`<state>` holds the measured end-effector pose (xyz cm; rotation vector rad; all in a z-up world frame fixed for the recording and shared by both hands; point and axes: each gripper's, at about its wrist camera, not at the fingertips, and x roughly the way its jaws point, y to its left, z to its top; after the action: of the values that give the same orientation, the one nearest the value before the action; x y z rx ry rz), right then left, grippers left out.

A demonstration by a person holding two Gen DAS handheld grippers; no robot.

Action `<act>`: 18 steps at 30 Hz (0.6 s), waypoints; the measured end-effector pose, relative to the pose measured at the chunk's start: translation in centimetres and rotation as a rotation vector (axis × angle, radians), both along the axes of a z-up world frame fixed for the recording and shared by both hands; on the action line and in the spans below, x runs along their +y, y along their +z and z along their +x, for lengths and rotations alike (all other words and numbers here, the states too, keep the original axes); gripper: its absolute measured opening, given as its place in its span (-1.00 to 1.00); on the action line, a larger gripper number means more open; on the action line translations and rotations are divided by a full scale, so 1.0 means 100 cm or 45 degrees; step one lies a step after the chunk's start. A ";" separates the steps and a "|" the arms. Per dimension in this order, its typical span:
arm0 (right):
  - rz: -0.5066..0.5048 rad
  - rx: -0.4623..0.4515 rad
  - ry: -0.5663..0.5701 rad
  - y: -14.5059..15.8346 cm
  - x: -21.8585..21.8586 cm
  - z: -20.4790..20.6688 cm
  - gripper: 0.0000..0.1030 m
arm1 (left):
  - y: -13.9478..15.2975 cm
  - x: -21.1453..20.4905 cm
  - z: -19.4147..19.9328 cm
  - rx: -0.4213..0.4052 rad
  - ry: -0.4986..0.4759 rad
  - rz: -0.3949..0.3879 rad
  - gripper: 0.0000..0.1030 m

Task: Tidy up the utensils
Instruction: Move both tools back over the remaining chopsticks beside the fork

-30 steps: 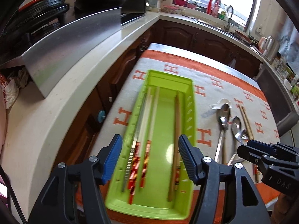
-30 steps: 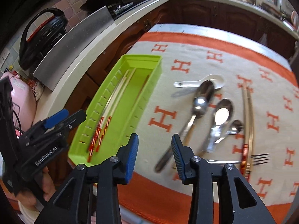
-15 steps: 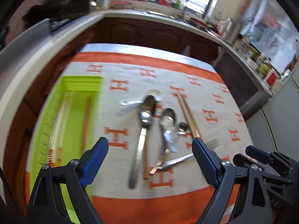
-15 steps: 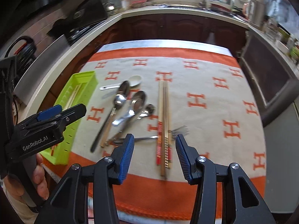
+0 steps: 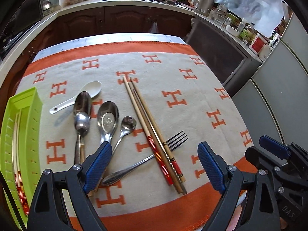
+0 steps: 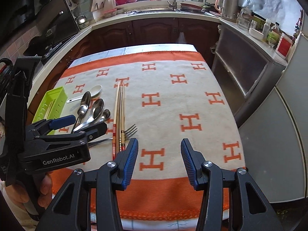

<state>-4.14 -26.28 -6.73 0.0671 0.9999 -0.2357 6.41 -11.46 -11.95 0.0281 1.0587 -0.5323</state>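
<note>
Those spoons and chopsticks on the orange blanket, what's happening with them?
Someone is tidying utensils into the green tray, holding a gripper in each hand. Some chopsticks already lie in the tray. The spoons, a fork and more chopsticks wait on the cloth. The left gripper hovers over those chopsticks with jaws wide open, and the right gripper is open and empty too.

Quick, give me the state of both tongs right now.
Left tongs: open, holding nothing, above the chopsticks and fork.
Right tongs: open, holding nothing, over the orange-patterned cloth.
</note>
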 end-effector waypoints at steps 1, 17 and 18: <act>0.004 0.005 -0.004 -0.001 -0.002 0.001 -0.09 | -0.002 -0.002 0.001 0.011 -0.003 -0.004 0.71; 0.246 0.101 0.130 -0.068 -0.005 0.030 -0.09 | -0.045 0.027 0.016 0.228 0.100 -0.084 0.04; 0.259 0.104 0.137 -0.072 -0.005 0.033 -0.09 | -0.047 0.030 0.016 0.239 0.108 -0.089 -0.05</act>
<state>-0.85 -26.82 -13.97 0.1898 1.1034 -0.0381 8.02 -8.41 -16.69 -0.1301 1.2181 -0.5021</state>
